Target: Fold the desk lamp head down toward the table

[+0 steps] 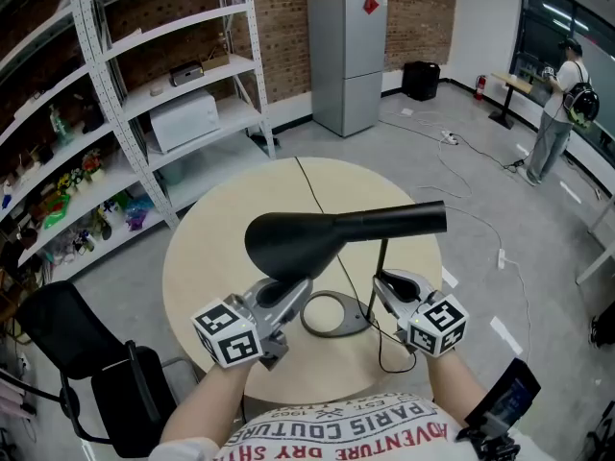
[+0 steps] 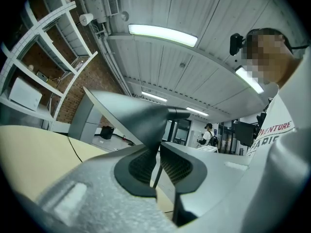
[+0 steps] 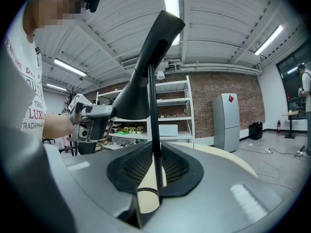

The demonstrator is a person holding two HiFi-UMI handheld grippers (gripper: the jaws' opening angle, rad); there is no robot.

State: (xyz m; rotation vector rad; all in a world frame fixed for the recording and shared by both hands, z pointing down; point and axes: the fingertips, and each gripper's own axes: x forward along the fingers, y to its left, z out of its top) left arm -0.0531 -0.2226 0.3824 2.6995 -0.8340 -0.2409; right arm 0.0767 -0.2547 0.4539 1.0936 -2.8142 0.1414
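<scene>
Clamping the stem [image 3: 154, 130], your right gripper [image 1: 389, 286] steadies a probably light, tippy lamp. Your left gripper [image 1: 291, 294] pinches the rim of the rigid lamp head [image 1: 317, 233] between its jaws; expect hinge stiffness.

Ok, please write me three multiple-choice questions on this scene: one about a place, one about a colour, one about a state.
1. Where does the black ring-shaped lamp base stand?
A. on the round beige table
B. on the floor
C. on a shelf

2. What colour is the cone-shaped lamp head?
A. white
B. black
C. red

3. What is the right gripper doing?
A. hanging open above the table
B. gripping the thin black lamp stem
C. holding a cable

Answers:
1 A, the head view shows the base on the tabletop.
2 B, the head is black in every view.
3 B, the right gripper view shows both jaws closed on the stem.
</scene>
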